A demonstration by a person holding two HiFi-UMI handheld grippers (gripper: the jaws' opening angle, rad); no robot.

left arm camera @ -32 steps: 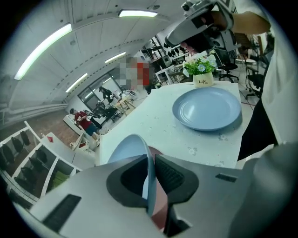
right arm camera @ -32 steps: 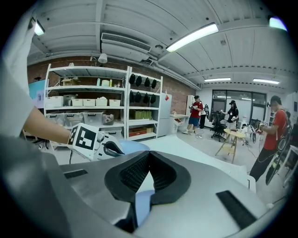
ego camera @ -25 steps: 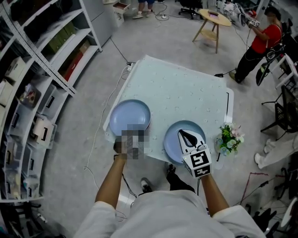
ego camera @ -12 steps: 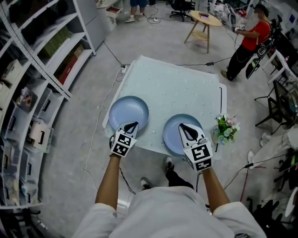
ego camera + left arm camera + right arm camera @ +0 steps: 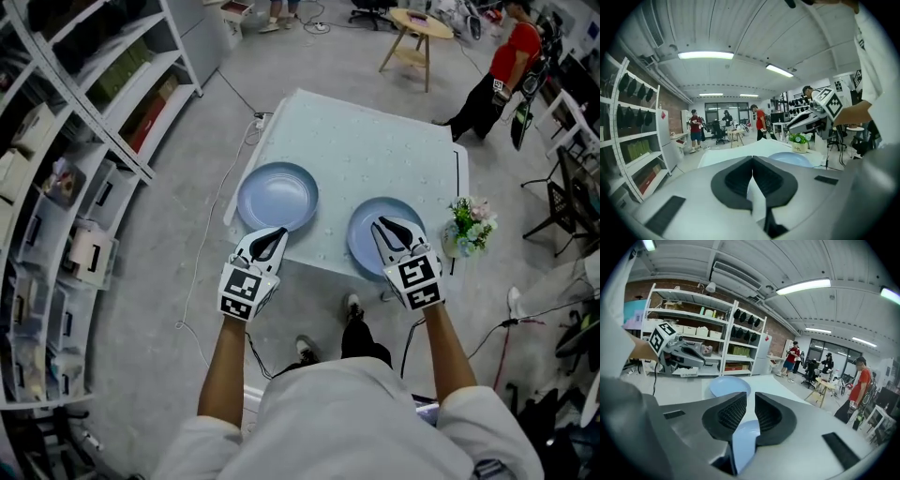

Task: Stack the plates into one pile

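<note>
Two light blue plates lie side by side on the pale table (image 5: 366, 150). The left plate (image 5: 277, 197) (image 5: 729, 386) sits just beyond my left gripper (image 5: 272, 236) (image 5: 752, 164), which hovers at the table's near edge. Its jaws have just been closing and now meet, with nothing between them. My right gripper (image 5: 386, 225) (image 5: 750, 413) hangs over the near part of the right plate (image 5: 370, 246) (image 5: 790, 158) (image 5: 743, 437). Its jaws have just been opening and stand a narrow gap apart, the plate showing below the gap and no pad pressing on it.
A small pot of flowers (image 5: 469, 227) stands at the table's right edge, close to the right plate. Metal shelving (image 5: 84, 122) lines the left side. A round wooden table (image 5: 422, 23) and a person in red (image 5: 506, 56) are farther off.
My left gripper has risen from beside the table to its near edge behind the left plate, and its jaws have shut. The right gripper shifted slightly and its jaws parted.
</note>
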